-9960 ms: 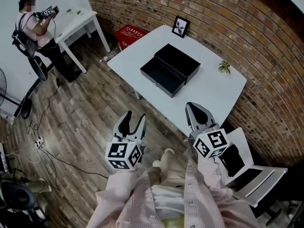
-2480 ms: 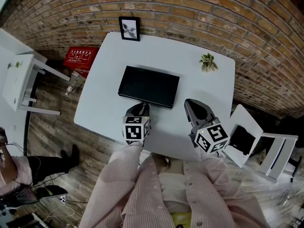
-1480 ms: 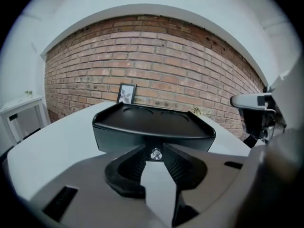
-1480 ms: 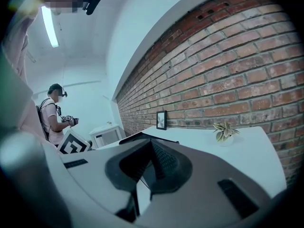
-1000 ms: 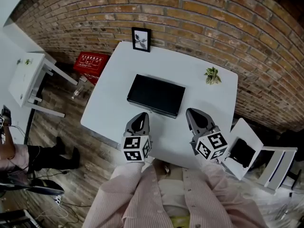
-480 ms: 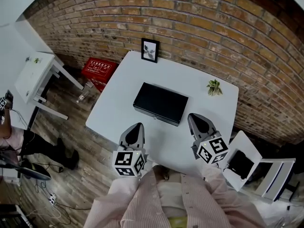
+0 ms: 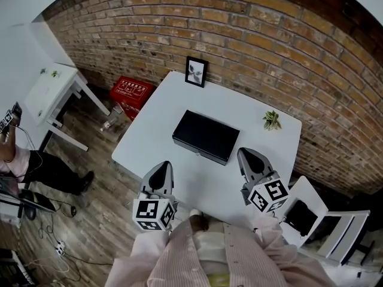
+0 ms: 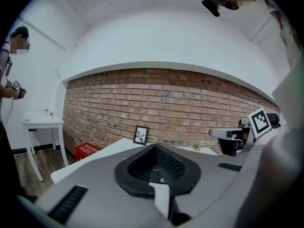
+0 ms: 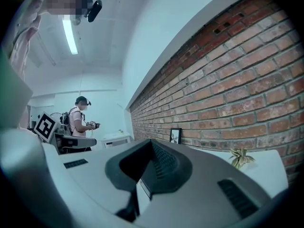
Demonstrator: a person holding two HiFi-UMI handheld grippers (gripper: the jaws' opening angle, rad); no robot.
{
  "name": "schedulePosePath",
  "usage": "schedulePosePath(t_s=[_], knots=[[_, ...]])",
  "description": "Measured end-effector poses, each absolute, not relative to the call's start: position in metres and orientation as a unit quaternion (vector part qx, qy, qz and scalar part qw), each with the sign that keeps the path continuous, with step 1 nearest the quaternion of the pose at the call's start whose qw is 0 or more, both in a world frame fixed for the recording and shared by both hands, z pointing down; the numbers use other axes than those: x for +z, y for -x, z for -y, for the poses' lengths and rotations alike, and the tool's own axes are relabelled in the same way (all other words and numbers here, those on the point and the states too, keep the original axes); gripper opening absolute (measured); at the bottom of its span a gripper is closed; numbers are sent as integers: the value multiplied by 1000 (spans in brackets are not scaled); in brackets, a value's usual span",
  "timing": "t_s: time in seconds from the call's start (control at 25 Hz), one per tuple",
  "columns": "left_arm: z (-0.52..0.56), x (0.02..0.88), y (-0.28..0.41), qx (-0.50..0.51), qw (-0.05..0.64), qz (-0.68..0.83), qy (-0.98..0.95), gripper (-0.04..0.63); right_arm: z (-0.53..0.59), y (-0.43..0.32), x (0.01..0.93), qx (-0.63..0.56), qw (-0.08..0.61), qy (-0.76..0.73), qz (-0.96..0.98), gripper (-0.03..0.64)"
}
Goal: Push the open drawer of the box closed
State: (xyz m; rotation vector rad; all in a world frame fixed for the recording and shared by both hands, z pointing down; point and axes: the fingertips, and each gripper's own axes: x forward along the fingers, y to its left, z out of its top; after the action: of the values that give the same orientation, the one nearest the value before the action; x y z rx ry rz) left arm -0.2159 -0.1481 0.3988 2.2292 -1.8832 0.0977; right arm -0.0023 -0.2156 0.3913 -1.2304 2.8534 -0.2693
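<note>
The black box [image 7: 206, 136] lies flat in the middle of the white table [image 7: 263, 145], its drawer pushed in flush with the front. My left gripper [image 7: 163, 164] is shut and empty, held near the table's front edge, well short of the box. To the right, my right gripper [image 7: 247, 153] hangs just off the box's front right corner, apart from it, jaws together with nothing in them. The left gripper view shows the left gripper [image 8: 156, 151] pointing at the brick wall, and the right gripper view shows the right gripper [image 9: 151, 148] doing the same. Both sets of jaws hide the box.
A framed picture [image 7: 195, 72] stands at the table's far edge and a small plant [image 7: 271, 120] at its far right. On the floor to the left are a red crate [image 7: 131, 91] and a small white table [image 7: 54, 85]. A white chair [image 7: 320, 220] is at my right. Another person [image 9: 80, 115] stands further off.
Both grippers have drawn back from the box and risen; the left one moved further, toward the table's front left edge. The box's drawer, open ten seconds ago, stays closed.
</note>
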Motion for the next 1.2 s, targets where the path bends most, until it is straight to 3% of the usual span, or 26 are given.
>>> schedulePosePath(t_s=[1.2], knots=[[129, 387, 250, 35, 95, 686, -720, -5, 219, 1, 372, -64, 25, 390, -918, 3]])
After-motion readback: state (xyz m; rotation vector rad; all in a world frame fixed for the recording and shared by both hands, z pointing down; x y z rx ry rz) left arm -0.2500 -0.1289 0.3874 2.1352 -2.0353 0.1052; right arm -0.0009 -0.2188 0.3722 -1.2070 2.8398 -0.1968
